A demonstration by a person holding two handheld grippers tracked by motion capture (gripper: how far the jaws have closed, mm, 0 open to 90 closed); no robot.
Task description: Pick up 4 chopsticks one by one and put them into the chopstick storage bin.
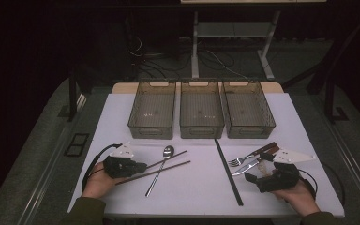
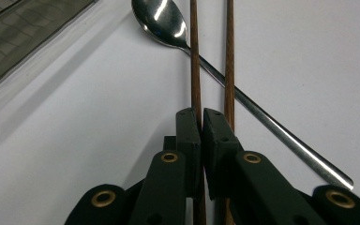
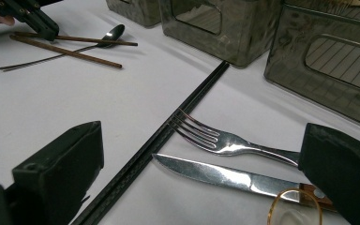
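My left gripper lies low at the table's front left, its jaws shut on a brown chopstick that rests on the white table. A second chopstick lies just beside it, crossing a steel spoon. At the front right my right gripper stands wide open, one jaw on each side of a fork and a knife, touching neither.
Three grey bins stand in a row at the back of the table. A long black strip runs from the bins toward the front edge, between the two sets of cutlery.
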